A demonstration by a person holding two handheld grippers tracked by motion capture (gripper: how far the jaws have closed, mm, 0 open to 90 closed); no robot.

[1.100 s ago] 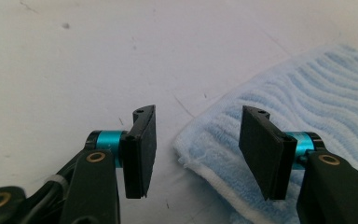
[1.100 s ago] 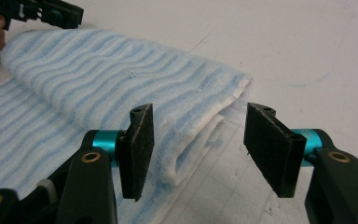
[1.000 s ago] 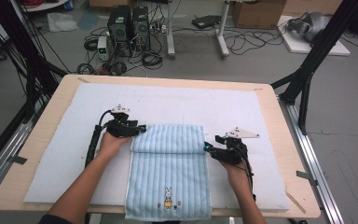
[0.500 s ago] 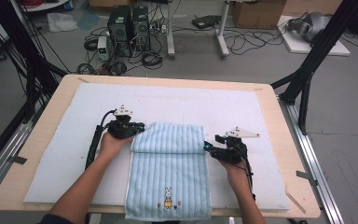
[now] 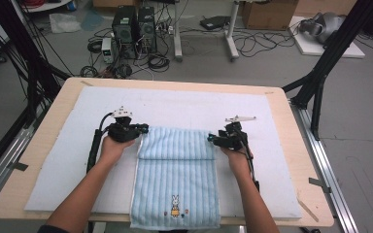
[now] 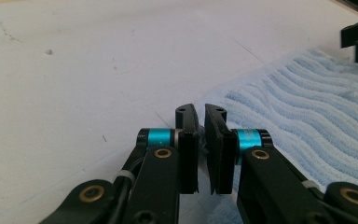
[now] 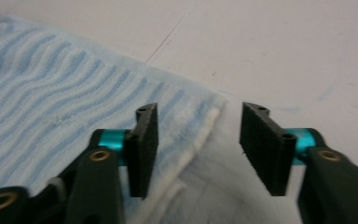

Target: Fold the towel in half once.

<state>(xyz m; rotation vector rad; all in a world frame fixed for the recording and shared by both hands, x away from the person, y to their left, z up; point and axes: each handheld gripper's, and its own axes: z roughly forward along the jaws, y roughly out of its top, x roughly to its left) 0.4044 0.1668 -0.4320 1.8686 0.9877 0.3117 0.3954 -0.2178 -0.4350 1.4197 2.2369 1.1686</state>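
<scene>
A light blue striped towel (image 5: 175, 174) with a small rabbit motif (image 5: 175, 206) lies on the white pad, its far part folded over toward me. My left gripper (image 5: 144, 129) sits at the fold's far left corner. In the left gripper view its jaws (image 6: 200, 109) are shut, with a bit of the towel's (image 6: 307, 121) edge pinched between the pads. My right gripper (image 5: 210, 140) is at the far right corner. Its jaws (image 7: 199, 112) have just been closing. They stand open astride the towel's (image 7: 51, 79) white-edged corner, and the pads do not press on it.
The white foam pad (image 5: 184, 104) covers most of the wooden table (image 5: 53, 107). Black frame legs (image 5: 320, 73) stand at both sides. Computer towers (image 5: 133, 26) and cables lie on the floor beyond. The towel's near end hangs over the table's front edge.
The left jaws have closed onto the towel's corner. The right gripper has moved farther up the table to the fold's right corner, and its jaws have narrowed.
</scene>
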